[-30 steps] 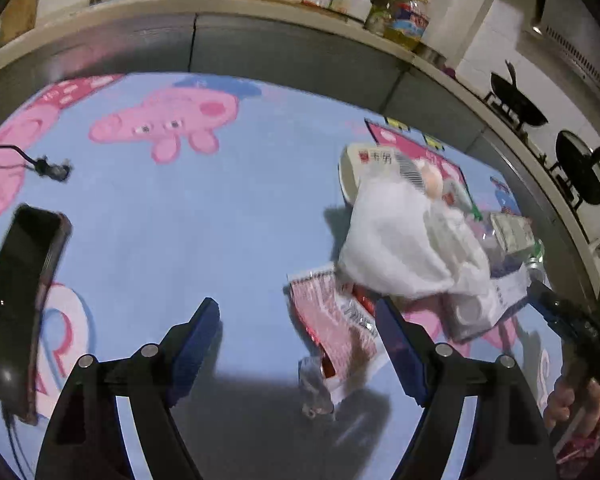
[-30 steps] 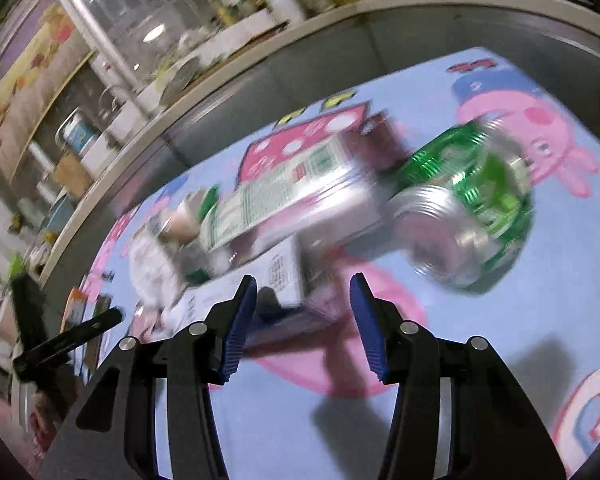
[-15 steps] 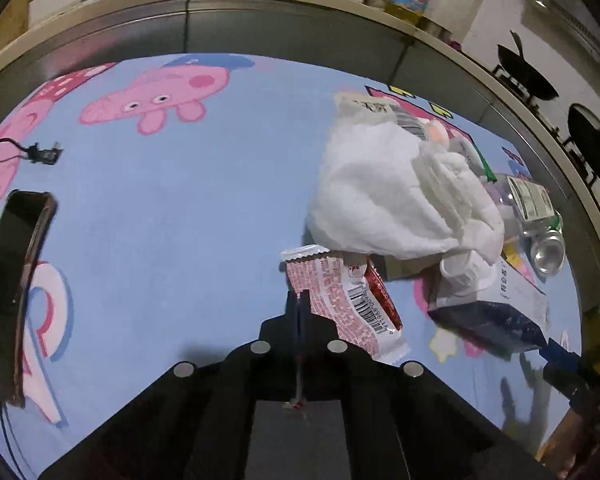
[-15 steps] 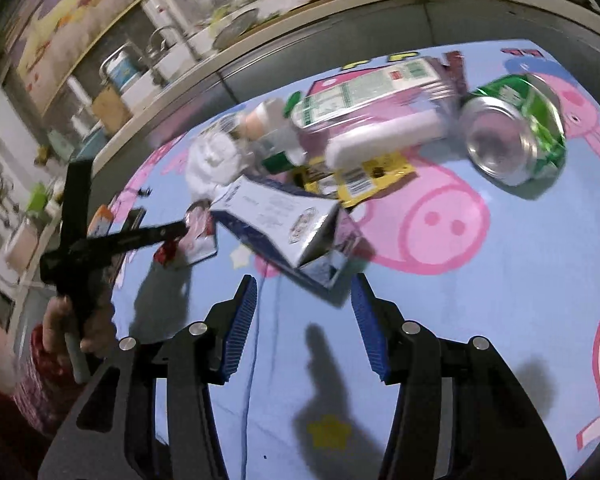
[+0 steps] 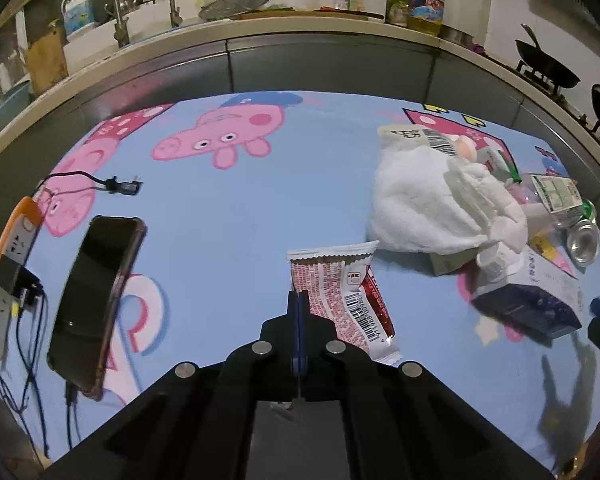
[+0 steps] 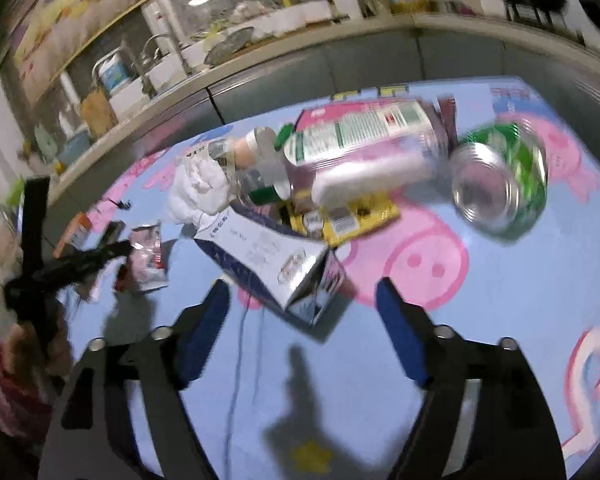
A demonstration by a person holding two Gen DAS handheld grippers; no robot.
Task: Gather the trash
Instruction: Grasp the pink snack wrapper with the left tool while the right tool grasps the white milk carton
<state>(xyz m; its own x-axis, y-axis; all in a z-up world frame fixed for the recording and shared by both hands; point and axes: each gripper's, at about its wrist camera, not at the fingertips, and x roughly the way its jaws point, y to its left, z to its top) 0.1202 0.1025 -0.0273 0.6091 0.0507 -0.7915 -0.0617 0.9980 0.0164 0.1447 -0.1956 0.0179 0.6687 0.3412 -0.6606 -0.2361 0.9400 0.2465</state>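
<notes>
A pile of trash lies on the blue cartoon tablecloth (image 5: 260,208). A red-and-white snack wrapper (image 5: 340,296) lies just in front of my left gripper (image 5: 298,300), which is shut with nothing seen between its pads. Behind it are a crumpled white tissue (image 5: 432,196), a white-and-blue carton (image 5: 536,296) and a green can (image 5: 582,236). My right gripper (image 6: 300,312) is open above the cloth, close to the carton (image 6: 276,256). Beyond it lie a clear plastic bottle (image 6: 360,148), the green can (image 6: 500,180) and a yellow wrapper (image 6: 360,216).
A black phone (image 5: 96,296) and an orange power strip (image 5: 8,276) with cables lie at the left. A loose plug (image 5: 124,186) lies behind them. A grey counter front (image 5: 300,64) runs along the far side.
My left gripper closed from wide open and has stayed shut beside the wrapper. My right gripper drew back from the carton and can and opened wider.
</notes>
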